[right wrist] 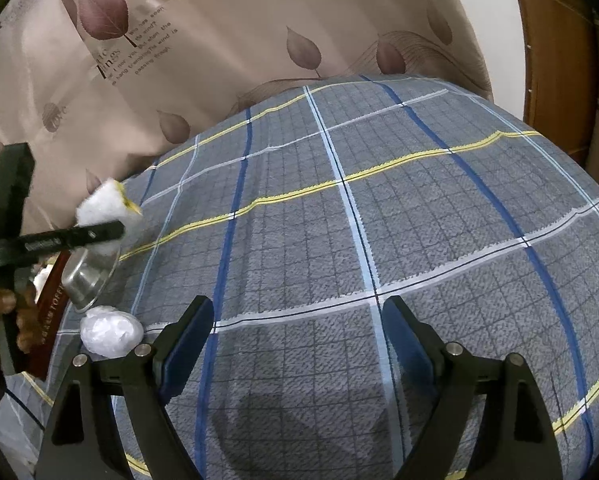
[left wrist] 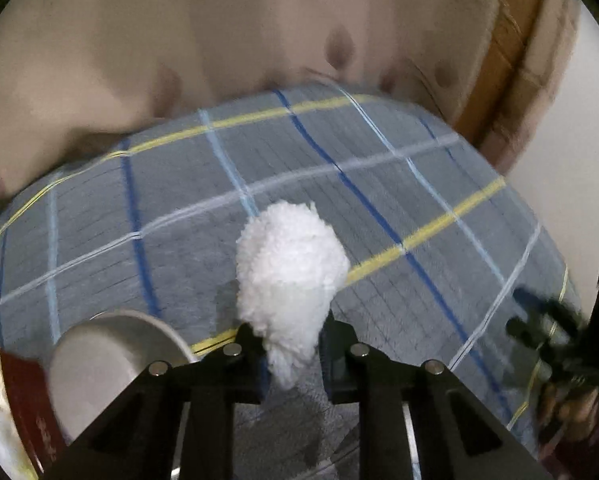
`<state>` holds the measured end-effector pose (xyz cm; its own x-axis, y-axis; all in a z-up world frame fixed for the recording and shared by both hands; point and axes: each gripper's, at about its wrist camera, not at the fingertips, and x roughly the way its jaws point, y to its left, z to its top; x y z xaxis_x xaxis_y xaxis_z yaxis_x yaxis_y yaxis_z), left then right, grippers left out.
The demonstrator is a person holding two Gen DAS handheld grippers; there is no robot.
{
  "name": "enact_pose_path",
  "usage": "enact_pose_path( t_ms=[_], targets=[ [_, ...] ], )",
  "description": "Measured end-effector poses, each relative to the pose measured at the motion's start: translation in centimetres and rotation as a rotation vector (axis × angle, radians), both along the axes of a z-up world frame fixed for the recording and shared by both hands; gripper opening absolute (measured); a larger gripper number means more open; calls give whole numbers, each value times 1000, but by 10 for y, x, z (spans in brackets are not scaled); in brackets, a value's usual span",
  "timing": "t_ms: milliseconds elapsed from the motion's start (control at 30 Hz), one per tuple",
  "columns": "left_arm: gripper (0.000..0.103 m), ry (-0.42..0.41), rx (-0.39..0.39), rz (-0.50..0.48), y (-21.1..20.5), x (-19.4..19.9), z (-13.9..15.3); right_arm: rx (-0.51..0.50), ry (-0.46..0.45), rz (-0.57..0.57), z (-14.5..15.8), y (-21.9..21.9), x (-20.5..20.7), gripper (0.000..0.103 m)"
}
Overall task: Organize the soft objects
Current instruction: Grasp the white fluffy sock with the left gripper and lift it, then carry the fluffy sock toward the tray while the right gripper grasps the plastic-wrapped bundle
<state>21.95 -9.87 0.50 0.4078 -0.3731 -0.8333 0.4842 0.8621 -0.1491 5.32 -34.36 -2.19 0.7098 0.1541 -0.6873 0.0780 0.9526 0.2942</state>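
- The left gripper (left wrist: 293, 338) is clamping a white fluffy pad (left wrist: 289, 276) by its lower end in the bottom centre of the left wrist view, both pads pressing into the fleece while the rest of it is bulging up over the checked bedspread (left wrist: 379, 184).
- The right wrist view is catching the same grip from the side at the left edge of the frame: there the fluffy pad (right wrist: 107, 204) is showing a yellow edge along its top, a detail the left wrist view is not giving, and it is hanging just above a metal bowl (right wrist: 87, 280).
- A hand (right wrist: 3, 320) is gripping the handle of the left gripper (right wrist: 111, 232) at the far left of that view.
- A crumpled white ball of plastic (right wrist: 111, 332) is lying on the bedspread (right wrist: 339, 240) just below the bowl, seen only from the right wrist.
- In the left wrist view the bowl (left wrist: 111, 352) is sitting at the lower left, next to a dark red box (left wrist: 27, 408) at the frame's edge.
- The right gripper (right wrist: 297, 340) is hanging with its jaws spread wide at the bottom of its own view, nothing between them but the cloth; it is appearing as a dark blurred shape (left wrist: 547, 332) at the right edge of the left wrist view.
- A beige curtain printed with leaves (right wrist: 219, 40) is filling the top of both views.
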Motion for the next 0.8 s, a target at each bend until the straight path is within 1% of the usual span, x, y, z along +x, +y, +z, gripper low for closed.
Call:
enact_pose_path(
  t_ms=[100,233,400,467,533,633,800],
  targets=[
    [19,-5,-47,82,15,1,15,-2,2,-3,0,0,0,84],
    [19,-24,-62,180,44,7,35,-6,6,-4,-1,0,1,84],
    [20,-58,-42,309,92,12,58,-16,13,-4,-2,2,2,86],
    [20,-56,-19,361,111,14,62,-21,16,-3,-3,2,2,86],
    [20,-71,12,413,132,13,65,-24,18,-3,-3,2,2,86],
    [20,-91,38,495,162,4,68,-30,22,-3,-3,3,2,86],
    [21,-96,17,607,211,-29,72,-46,26,12,-3,7,3,91]
  ],
)
